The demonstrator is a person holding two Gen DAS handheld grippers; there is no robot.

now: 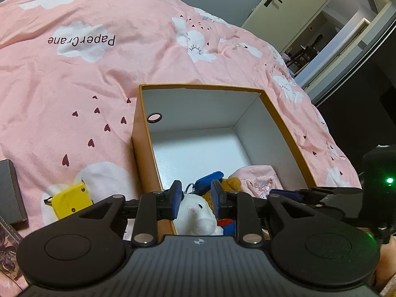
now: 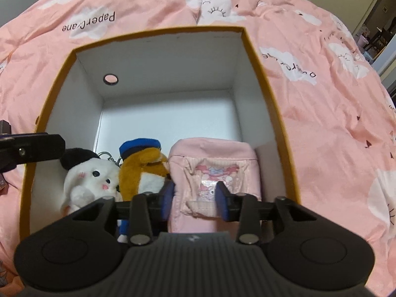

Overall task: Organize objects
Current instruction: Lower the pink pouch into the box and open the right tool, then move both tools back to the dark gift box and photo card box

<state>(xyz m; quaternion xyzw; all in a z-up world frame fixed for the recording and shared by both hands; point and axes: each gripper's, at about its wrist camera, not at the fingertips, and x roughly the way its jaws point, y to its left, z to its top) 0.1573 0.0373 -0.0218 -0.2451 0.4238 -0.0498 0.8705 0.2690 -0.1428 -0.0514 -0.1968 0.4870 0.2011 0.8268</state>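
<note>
An open orange cardboard box with a white inside (image 2: 277,113) sits on a bed under a pink quilt printed with white clouds and small hearts (image 1: 81,94). In the right wrist view, three soft things line the near end of the box at the lower middle of the frame: a white plush bunny with a black ear (image 2: 89,180) on the left, a brown plush toy in a blue cap (image 2: 141,165) touching it in the middle, and a pink fabric pouch with a cartoon print (image 2: 215,158) on the right, against the box's right wall. The right tongs (image 2: 195,198) stand open, blue pads either side of the pouch's front, holding nothing. In the left wrist view the left tongs (image 1: 195,198) are also parted and empty, hovering over the white bunny (image 1: 198,212) at the bottom centre of the frame. A yellow tape measure (image 1: 71,200) lies on the quilt at lower left, outside the box and near its left wall. A grey flat box (image 1: 10,190) sits at the far left edge
</note>
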